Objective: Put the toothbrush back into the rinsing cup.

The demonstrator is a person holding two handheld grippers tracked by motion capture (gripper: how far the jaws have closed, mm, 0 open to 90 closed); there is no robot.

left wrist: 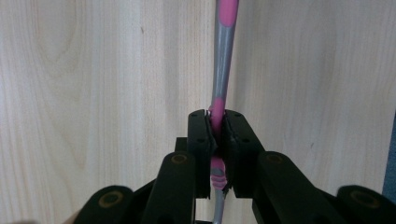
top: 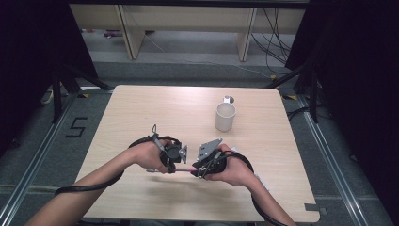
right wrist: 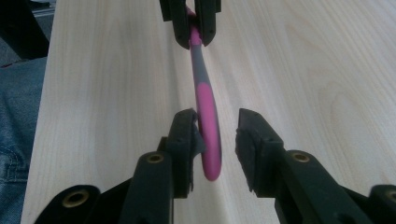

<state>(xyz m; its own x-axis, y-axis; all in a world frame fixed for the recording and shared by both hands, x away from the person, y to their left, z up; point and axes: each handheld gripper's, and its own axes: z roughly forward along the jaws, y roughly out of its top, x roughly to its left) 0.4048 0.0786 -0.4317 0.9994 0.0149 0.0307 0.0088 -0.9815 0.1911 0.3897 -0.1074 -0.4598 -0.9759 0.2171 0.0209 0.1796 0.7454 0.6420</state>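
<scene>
Item: toothbrush (top: 184,169), pink and grey, count one — held just above the surface (top: 141,113), near its front edge and about midway between its left and right edges. Long axis: roughly parallel to that front edge, running from your left hand across to your right. Left hand-held gripper (left wrist: 216,140): clenched on the toothbrush, jaws pressed flat against a pink section of the handle; in the left gripper view the shaft runs straight out ahead of the jaws and away. Right hand-held gripper (right wrist: 217,140): released, jaws spread, with the rounded pink end of the handle sitting between them — it looks to be brushing the left-hand jaw as that view shows it, and stands apart from the other. So the thing lies dead ahead of your right hand-held gripper, end-on, its length continuing toward the left one, which shows at the top of the right gripper view. Nearness: both hands are at the toothbrush; the left alone carries it. Judgement: a hand-over is in hand, and closing the right jaws squarely on that pink end is what it would call for. Cup (top: 225,117), off-white, count one — upright, toward the far right of the surface, well apart from both hands. A small round white object (top: 228,99) just behind it, count one; too small to identify. Hand-held grippers, count two.
</scene>
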